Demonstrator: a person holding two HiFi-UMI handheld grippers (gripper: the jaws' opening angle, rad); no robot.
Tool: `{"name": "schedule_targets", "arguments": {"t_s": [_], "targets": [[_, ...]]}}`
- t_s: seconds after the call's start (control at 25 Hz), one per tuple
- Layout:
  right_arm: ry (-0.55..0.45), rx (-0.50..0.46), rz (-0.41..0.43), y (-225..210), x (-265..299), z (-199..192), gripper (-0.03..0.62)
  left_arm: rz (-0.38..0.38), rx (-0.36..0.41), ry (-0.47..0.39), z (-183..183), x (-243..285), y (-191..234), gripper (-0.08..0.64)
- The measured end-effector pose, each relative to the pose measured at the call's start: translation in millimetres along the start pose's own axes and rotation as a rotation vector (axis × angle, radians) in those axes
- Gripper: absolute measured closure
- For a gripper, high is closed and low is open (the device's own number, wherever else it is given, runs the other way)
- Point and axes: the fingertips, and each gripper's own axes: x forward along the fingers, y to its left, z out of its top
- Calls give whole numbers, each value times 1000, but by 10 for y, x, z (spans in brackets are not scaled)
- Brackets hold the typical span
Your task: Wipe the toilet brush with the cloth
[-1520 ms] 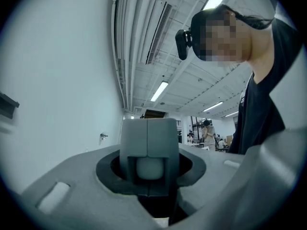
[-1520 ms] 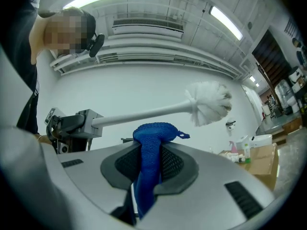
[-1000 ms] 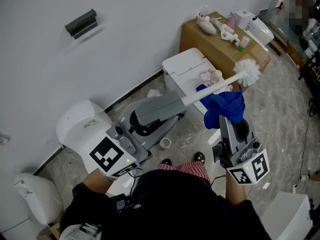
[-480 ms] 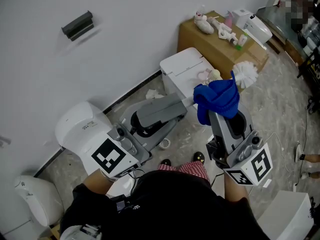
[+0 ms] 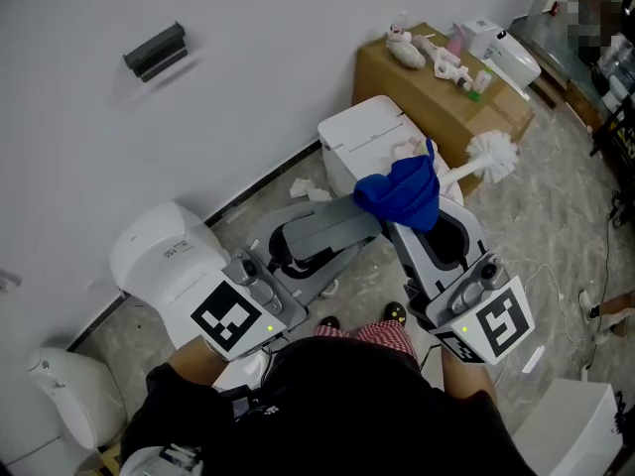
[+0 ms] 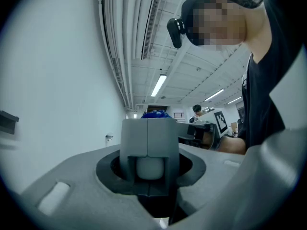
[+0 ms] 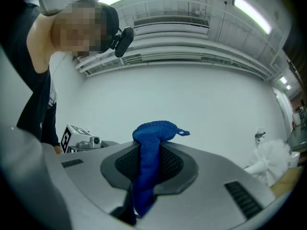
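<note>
Head view, white wall (image 5: 298, 48), marbled floor (image 5: 561, 231), cloth (image 5: 402, 191)

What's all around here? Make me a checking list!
Surface: grey marbled floor.
Job's things: brush; blue cloth covers part of its handle.
Clutter: paper scraps by the wall; small items on a cardboard box.
Grippers: left gripper shut on brush handle; right gripper shut on cloth.
Cables: thin cable on the floor, right side.
Surroundings: white wall, white box.
</note>
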Motion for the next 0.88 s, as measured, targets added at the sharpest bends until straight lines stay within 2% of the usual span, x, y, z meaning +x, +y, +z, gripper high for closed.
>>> {"name": "schedule_targets", "arguments": {"t_s": [0.88], "targets": [[52, -34, -66, -167, -31, -117, 522, -6, -18, -4, -26, 3, 6, 396]]}}
